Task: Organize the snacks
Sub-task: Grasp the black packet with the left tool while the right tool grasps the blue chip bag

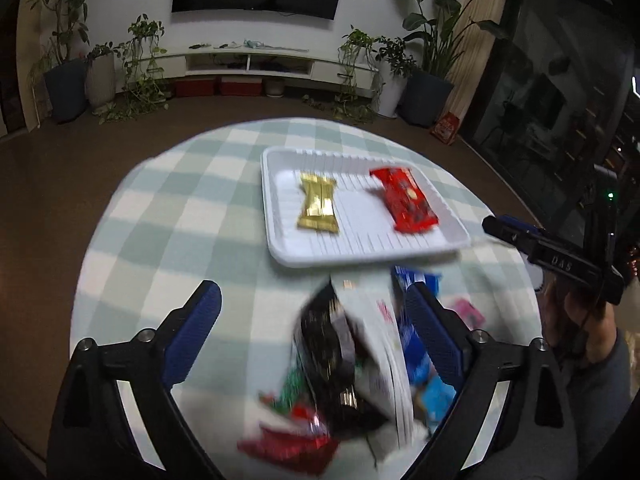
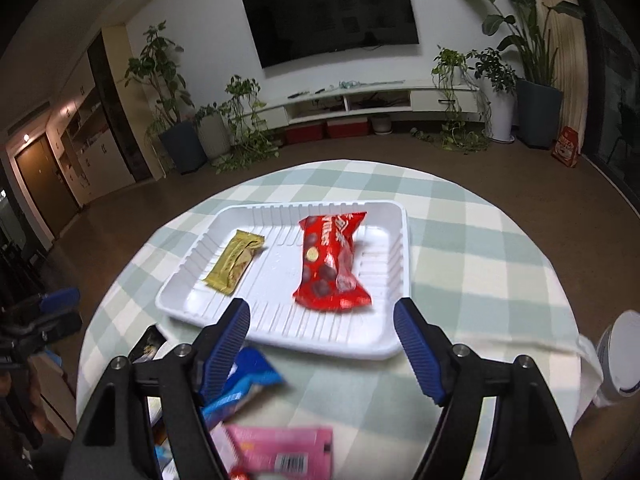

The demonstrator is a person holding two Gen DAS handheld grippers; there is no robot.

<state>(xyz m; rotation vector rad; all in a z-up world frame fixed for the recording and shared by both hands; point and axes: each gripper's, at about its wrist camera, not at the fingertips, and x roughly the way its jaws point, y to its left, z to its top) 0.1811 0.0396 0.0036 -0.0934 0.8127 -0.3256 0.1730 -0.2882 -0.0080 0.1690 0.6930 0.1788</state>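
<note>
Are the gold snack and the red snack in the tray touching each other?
Apart. The right wrist view shows bare white tray floor between the gold snack and the red snack; the left wrist view shows the same gap.

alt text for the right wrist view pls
A white tray on a checked round table holds a gold snack and a red snack. The open right gripper hovers empty at its near edge.

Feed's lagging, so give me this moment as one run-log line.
tray: gold bar, red pack | left tool: open, empty | right tool: open, empty | pile: unsorted
</note>
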